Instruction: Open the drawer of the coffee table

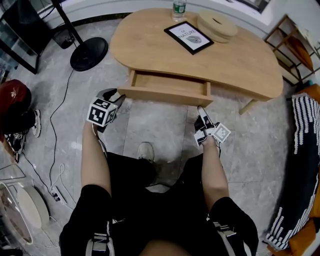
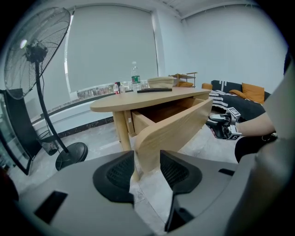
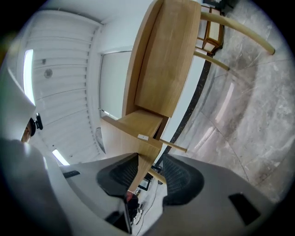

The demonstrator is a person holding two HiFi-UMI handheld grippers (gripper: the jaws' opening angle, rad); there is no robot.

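2 grippers work the drawer front (image 1: 165, 95), 1 at each end. The drawer (image 1: 170, 81) already stands partly out from under the tabletop (image 1: 245, 65) of the coffee table. Our left gripper (image 1: 115, 95) is closed on the panel's left end, with its pads against both faces. Our right gripper (image 1: 201, 111) straddles the right end, but we see a sliver of gap beside 1 pad, so we judge it not pressing yet.

To pull well, we think the right needs a firm bite first. Both ends should then travel together, straight toward us and level, because an uneven tug could skew the drawer and jam it.

The framed card (image 1: 189, 36) on the tabletop reads "NATURE"; the print above that word is too small to read. We cannot read the bottle (image 1: 179, 9) label or the white sticker (image 3: 143, 137) on the drawer's side.
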